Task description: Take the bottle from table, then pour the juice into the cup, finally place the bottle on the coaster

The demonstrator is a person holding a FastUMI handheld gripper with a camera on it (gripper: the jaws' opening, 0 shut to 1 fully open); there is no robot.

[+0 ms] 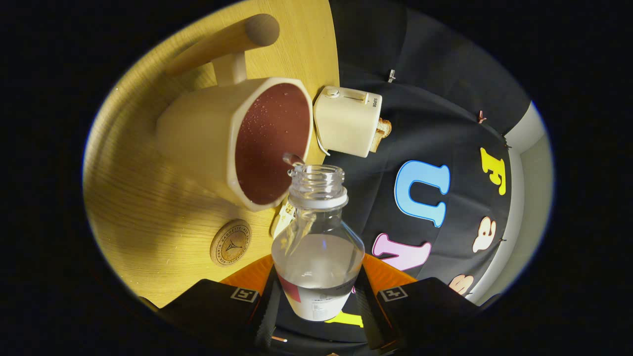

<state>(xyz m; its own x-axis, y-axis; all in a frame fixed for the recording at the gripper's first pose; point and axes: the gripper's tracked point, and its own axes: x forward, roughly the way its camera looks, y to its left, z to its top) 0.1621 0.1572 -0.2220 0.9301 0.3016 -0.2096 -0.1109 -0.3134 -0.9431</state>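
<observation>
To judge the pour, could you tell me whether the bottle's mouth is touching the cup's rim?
Cannot tell. In the gripper view the bottle, clamped by the gripper, has its mouth overlapping the cup rim; no contact or gap shows plainly.

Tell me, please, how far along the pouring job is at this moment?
Done: the bottle is off the table, clamped between the gripper's jaws. In hand: it is tipped, a thin stream entering the cup. Left: finishing and setting the bottle on the coaster.
</observation>
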